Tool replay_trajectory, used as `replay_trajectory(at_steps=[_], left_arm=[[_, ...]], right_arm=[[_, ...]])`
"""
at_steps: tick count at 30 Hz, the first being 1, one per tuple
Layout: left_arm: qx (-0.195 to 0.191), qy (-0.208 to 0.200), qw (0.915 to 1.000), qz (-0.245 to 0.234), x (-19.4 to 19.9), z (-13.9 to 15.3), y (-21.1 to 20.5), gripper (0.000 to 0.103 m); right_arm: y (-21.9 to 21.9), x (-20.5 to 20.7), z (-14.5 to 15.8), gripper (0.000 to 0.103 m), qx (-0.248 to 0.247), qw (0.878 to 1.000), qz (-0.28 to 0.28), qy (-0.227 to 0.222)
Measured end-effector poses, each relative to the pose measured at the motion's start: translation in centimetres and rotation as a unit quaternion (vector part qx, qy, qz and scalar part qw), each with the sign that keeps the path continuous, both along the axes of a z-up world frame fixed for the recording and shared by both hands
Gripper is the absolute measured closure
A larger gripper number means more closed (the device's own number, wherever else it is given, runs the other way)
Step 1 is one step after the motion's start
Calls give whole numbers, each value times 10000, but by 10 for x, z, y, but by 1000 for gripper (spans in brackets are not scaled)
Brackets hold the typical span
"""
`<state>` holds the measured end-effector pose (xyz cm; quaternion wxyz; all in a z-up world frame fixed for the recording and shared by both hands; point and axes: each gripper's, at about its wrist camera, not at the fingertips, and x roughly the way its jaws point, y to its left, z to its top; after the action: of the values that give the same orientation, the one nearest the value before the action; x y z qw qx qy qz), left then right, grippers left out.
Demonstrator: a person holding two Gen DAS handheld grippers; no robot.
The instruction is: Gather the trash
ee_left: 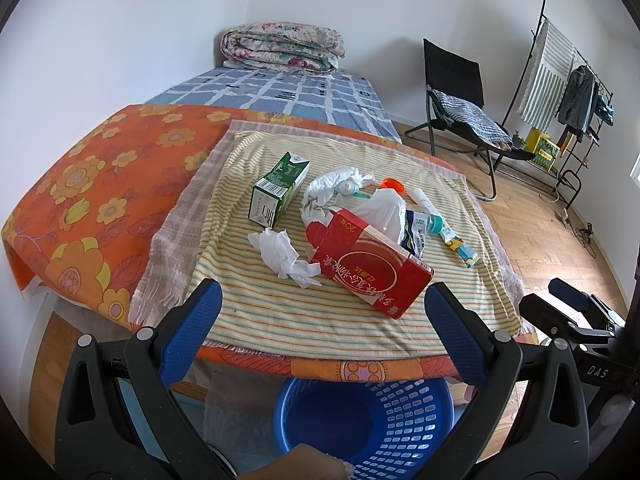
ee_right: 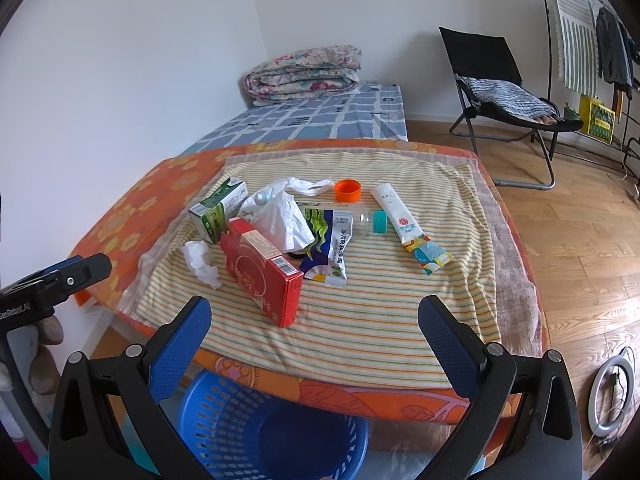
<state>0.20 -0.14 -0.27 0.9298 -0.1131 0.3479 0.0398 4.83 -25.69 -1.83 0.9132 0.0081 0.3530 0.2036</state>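
Trash lies on a striped cloth [ee_left: 260,312] [ee_right: 380,320] over the bed's foot: a red box [ee_left: 372,268] [ee_right: 264,272], a green carton [ee_left: 280,188] [ee_right: 218,210], a crumpled tissue [ee_left: 284,254] [ee_right: 202,262], a white plastic bag [ee_left: 382,208] [ee_right: 282,220], a snack wrapper [ee_right: 328,244], a clear bottle with teal cap [ee_right: 374,221], an orange cap [ee_right: 348,191] and a white tube [ee_right: 402,214]. A blue basket [ee_left: 364,420] [ee_right: 272,436] stands on the floor below the bed edge. My left gripper [ee_left: 324,320] and right gripper [ee_right: 316,328] both hang open above the near edge, holding nothing.
A folded quilt [ee_left: 282,50] lies at the bed's far end. A black folding chair [ee_left: 460,100] [ee_right: 508,92] and a clothes rack [ee_left: 568,80] stand to the right on the wooden floor. A ring light [ee_right: 612,392] lies on the floor at right.
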Motion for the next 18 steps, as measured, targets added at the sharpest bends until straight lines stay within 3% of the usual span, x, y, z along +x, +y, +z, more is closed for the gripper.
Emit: replay_trajectory(at_steps=[12,18], left_arm=[[3,11,10000,7,-1,2,-4,0],[38,31,10000,56,-5,-13,5,0]], right_arm=[[-2,1,0,1,148,9999,51,-13],[-1,1,0,1,155,9999,71,-12]])
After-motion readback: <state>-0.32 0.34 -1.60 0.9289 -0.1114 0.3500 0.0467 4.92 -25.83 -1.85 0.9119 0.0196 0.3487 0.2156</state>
